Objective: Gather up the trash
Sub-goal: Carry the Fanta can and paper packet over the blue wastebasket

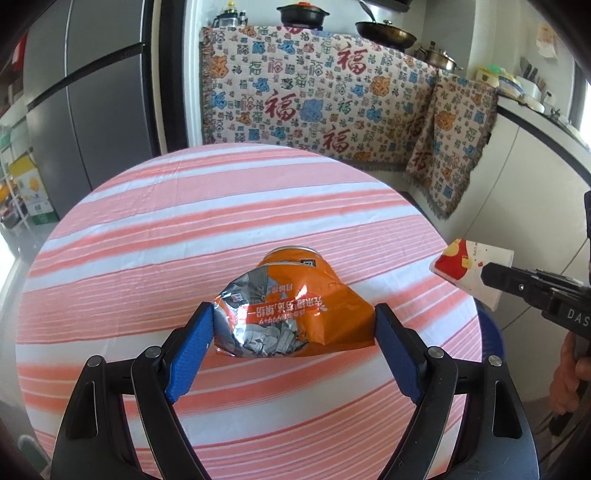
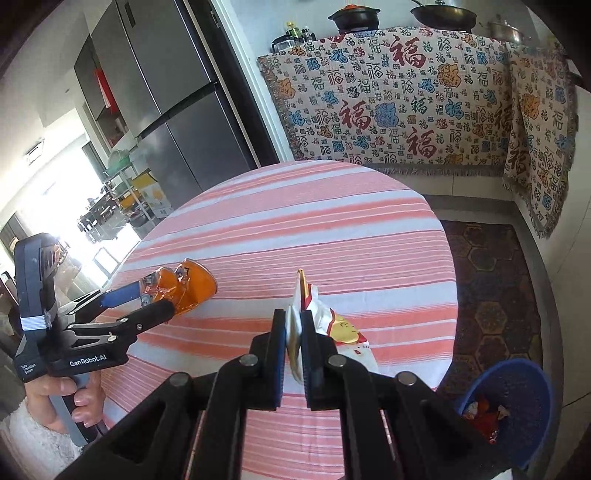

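Left wrist view: we see our left gripper (image 1: 293, 323) with its blue pads (image 1: 192, 350) spread wide. Between them sits a crushed orange can (image 1: 291, 295). Each pad touches a side of the can, so we are holding it. The can hangs over the round table (image 1: 147, 229), which has a pink and white striped cloth. At the right edge of this view, our right gripper (image 1: 484, 275) pokes in. It pinches a white and red paper packet (image 1: 465, 266) out past the table's edge.

In the right wrist view, our right gripper (image 2: 294, 332) has its two fingers very close together. The flat paper packet (image 2: 332, 325) is squeezed between them and sticks up and out to the right. On the left, we see a hand (image 2: 70, 398) around the handle of the left gripper (image 2: 159, 299), and the orange can (image 2: 184, 288) is at its tip, over the table's left side.

Down at the lower right, on the floor beside the table, is a blue bin (image 2: 517, 406). Some red wrappers (image 2: 484, 417) lie inside it. A dark rug (image 2: 491, 288) with six-sided shapes lies under the bin. Behind the table, a patterned blanket (image 2: 388, 96) with big red letters hangs over the counter. Black pots (image 2: 354, 16) sit on top. A tall grey fridge (image 2: 166, 92) stands to the left.
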Demonstrator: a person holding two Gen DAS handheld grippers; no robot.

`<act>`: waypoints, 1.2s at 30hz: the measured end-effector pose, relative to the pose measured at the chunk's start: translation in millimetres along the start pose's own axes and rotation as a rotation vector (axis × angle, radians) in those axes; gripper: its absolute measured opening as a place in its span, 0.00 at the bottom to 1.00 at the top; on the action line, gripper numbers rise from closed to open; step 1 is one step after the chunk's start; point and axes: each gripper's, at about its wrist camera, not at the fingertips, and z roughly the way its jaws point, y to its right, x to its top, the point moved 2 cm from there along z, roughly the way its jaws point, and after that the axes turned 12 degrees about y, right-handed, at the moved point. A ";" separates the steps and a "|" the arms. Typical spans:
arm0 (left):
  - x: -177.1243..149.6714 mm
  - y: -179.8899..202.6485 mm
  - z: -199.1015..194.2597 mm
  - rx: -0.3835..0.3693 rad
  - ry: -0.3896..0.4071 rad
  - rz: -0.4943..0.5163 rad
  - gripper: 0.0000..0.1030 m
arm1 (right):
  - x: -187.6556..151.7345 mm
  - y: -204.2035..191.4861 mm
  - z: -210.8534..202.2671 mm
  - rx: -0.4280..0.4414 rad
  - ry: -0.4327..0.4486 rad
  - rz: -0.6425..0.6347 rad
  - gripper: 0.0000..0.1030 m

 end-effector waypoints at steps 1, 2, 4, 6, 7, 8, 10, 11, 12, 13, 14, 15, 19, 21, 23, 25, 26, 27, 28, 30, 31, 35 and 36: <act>0.7 1.7 -0.4 0.001 -0.001 0.004 0.83 | 0.1 -0.4 -1.4 -0.003 0.002 -0.001 0.07; 0.8 2.8 -1.1 0.003 -0.002 0.008 0.83 | 0.7 0.1 -2.3 -0.005 0.003 -0.001 0.07; 0.4 4.7 -2.0 0.006 -0.006 0.014 0.83 | 1.9 1.2 -3.5 -0.010 0.004 -0.002 0.07; 0.5 7.0 -2.3 0.010 -0.011 0.019 0.83 | 2.9 2.7 -4.1 -0.015 0.003 -0.002 0.07; 0.5 8.4 -2.2 0.011 -0.013 0.021 0.83 | 3.1 3.4 -4.3 -0.018 0.002 -0.004 0.07; 0.4 9.3 -2.6 0.012 -0.015 0.023 0.83 | 3.2 3.9 -4.4 -0.022 0.001 -0.005 0.07; 1.1 11.3 -3.3 0.010 -0.016 0.028 0.83 | 2.9 3.4 -5.1 -0.025 -0.004 -0.010 0.07; 1.6 12.5 -3.7 0.008 -0.018 0.029 0.83 | 3.0 1.2 -5.9 -0.027 -0.005 -0.012 0.07; 2.4 14.1 -4.3 0.004 -0.018 0.031 0.83 | 3.2 0.5 -6.3 -0.027 -0.007 -0.015 0.07; 3.4 16.1 -5.2 -0.001 -0.019 0.033 0.83 | 3.8 -0.9 -7.1 -0.029 -0.008 -0.018 0.07; 5.4 18.2 -5.7 -0.009 -0.019 0.034 0.83 | 4.6 -1.1 -8.2 -0.031 -0.007 -0.021 0.07; 7.6 21.4 -6.5 -0.021 -0.019 0.034 0.83 | 5.7 -0.9 -9.8 -0.030 -0.006 -0.022 0.07; 18.6 46.3 -8.4 -0.083 -0.014 0.051 0.83 | 12.2 6.7 -21.2 -0.036 0.013 -0.005 0.07; 25.1 65.3 -7.0 -0.126 -0.014 0.060 0.83 | 14.6 16.1 -30.9 -0.048 0.025 0.009 0.07; 30.7 86.8 -4.5 -0.166 -0.014 0.076 0.83 | 16.5 28.6 -41.7 -0.066 0.034 0.026 0.07; 34.4 111.2 -0.5 -0.204 -0.016 0.096 0.83 | 18.2 46.1 -54.7 -0.102 0.040 0.042 0.07; 35.3 124.2 1.8 -0.226 -0.019 0.105 0.83 | 17.6 56.4 -61.6 -0.125 0.040 0.050 0.07; 35.5 138.5 4.8 -0.249 -0.024 0.116 0.83 | 16.7 66.7 -66.9 -0.148 0.039 0.059 0.07; 35.5 152.3 8.2 -0.270 -0.029 0.127 0.83 | 15.3 79.2 -73.8 -0.172 0.038 0.074 0.07; 31.8 181.6 15.8 -0.313 -0.043 0.152 0.83 | 9.0 107.1 -86.4 -0.223 0.027 0.111 0.07; 30.3 195.5 21.5 -0.332 -0.054 0.162 0.83 | 5.4 120.0 -91.3 -0.245 0.022 0.133 0.07; 16.3 250.8 45.6 -0.417 -0.119 0.178 0.83 | -15.4 175.9 -107.7 -0.321 -0.009 0.239 0.07; 12.7 263.0 52.5 -0.432 -0.134 0.181 0.83 | -20.4 186.6 -110.7 -0.332 -0.017 0.259 0.07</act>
